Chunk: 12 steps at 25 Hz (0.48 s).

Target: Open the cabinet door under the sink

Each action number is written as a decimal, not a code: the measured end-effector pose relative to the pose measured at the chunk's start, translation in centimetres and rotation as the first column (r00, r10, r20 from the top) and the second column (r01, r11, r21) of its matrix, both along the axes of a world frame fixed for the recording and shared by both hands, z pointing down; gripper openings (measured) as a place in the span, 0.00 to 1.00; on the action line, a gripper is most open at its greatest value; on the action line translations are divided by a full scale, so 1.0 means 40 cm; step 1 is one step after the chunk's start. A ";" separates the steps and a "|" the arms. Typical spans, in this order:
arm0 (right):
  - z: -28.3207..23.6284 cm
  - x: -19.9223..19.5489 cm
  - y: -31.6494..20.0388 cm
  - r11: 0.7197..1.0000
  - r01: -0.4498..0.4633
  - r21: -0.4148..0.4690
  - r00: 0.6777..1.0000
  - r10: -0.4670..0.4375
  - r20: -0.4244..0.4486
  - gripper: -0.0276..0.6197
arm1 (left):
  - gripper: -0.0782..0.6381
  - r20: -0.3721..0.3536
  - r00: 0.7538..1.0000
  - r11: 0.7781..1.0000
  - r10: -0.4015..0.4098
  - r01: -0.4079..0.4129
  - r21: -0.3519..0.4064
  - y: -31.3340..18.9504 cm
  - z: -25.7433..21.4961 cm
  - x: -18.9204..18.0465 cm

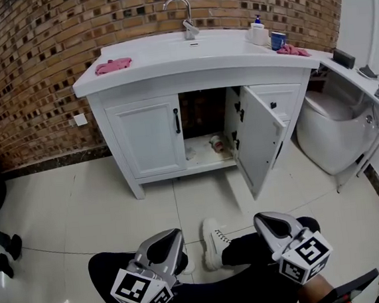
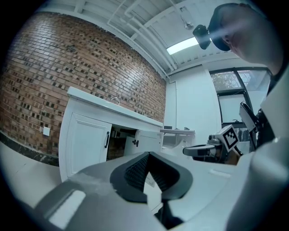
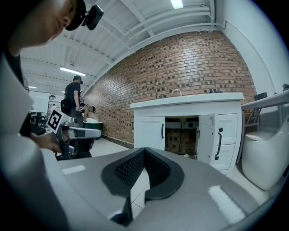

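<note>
Locate the cabinet door [image 1: 258, 137] under the sink [image 1: 167, 53], at the right of the opening, already swung well out toward the toilet [image 1: 338, 133]. Judge the task as likely done. Note the left door [image 1: 148, 138] shut.

Avoid pushing the open door further, to prevent a strike on the toilet nearby. Avoid reaching in carelessly, to prevent tipping the small container [image 1: 217, 143] on the cabinet floor. Keep the shoe [image 1: 216, 239] out of the door's arc.

Read the left gripper [image 1: 173, 235] and the right gripper [image 1: 263, 219] as closed on nothing, held low over the lap, well apart from the cabinet.

Expect no clear sight of the hinges, the cabinet's rear, or the container's kind: too dark and too small to tell.
</note>
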State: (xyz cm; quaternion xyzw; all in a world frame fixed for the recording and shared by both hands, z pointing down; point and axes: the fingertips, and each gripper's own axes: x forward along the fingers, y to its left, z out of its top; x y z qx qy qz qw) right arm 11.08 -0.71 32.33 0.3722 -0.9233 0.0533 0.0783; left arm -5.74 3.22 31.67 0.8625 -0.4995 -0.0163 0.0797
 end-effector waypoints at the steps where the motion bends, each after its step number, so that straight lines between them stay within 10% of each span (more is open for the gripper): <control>1: -0.001 -0.001 0.000 1.000 -0.001 0.001 1.000 0.001 -0.001 0.05 | 0.12 -0.001 1.000 1.000 0.000 0.000 -0.001 0.000 0.001 0.000; 12: -0.002 -0.011 -0.004 1.000 0.003 0.008 1.000 -0.003 0.012 0.05 | 0.12 -0.003 1.000 1.000 -0.001 0.001 0.007 -0.002 -0.003 0.001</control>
